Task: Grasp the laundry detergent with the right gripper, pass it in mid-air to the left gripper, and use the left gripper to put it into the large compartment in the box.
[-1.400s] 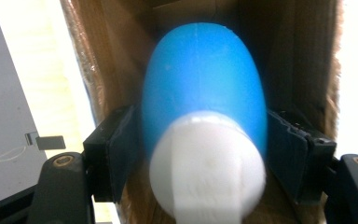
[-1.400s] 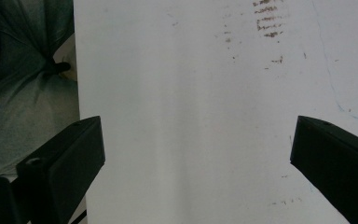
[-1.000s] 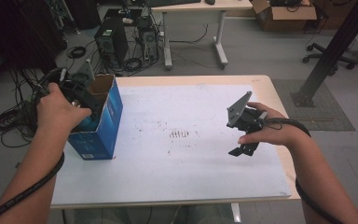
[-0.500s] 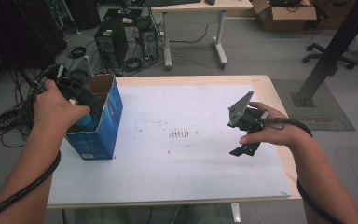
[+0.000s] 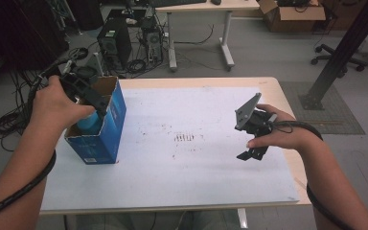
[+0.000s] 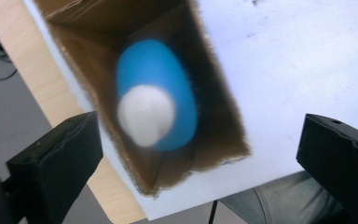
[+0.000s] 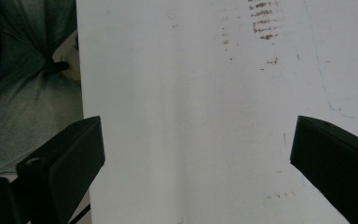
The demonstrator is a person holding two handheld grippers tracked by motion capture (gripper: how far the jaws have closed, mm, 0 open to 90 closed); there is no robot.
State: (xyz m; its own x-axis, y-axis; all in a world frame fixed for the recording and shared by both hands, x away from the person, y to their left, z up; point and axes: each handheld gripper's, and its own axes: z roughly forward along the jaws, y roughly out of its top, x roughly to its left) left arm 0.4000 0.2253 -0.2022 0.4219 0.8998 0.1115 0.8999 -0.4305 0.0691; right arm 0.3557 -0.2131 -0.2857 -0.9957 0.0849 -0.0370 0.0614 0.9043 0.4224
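Note:
A tall blue carton (image 5: 103,139) with an open top stands at the left of the table. Inside it sits a blue bottle (image 5: 88,125) with a white cap (image 6: 145,114), seen from above in the left gripper view as the bottle (image 6: 177,88) resting in the carton (image 6: 214,93). My left gripper (image 5: 98,103) hovers just over the carton's mouth. Its jaws have just been opening and now stand wide, the left gripper (image 6: 200,135) touching nothing, with the bottle lying free below. My right gripper (image 5: 249,152) hangs open over the right of the table, the right gripper (image 7: 196,140) empty.
A white sheet (image 5: 187,177) with brown smudges (image 5: 186,138) covers the wooden table. Its near edge (image 7: 77,70) lies close to the right gripper, with a person's trousers beyond it. Computers and cables (image 5: 124,43) stand on the floor behind.
The left hand has lifted its gripper a little above the carton's mouth, and the blue bottle stays down in the carton. The right gripper has kept still.

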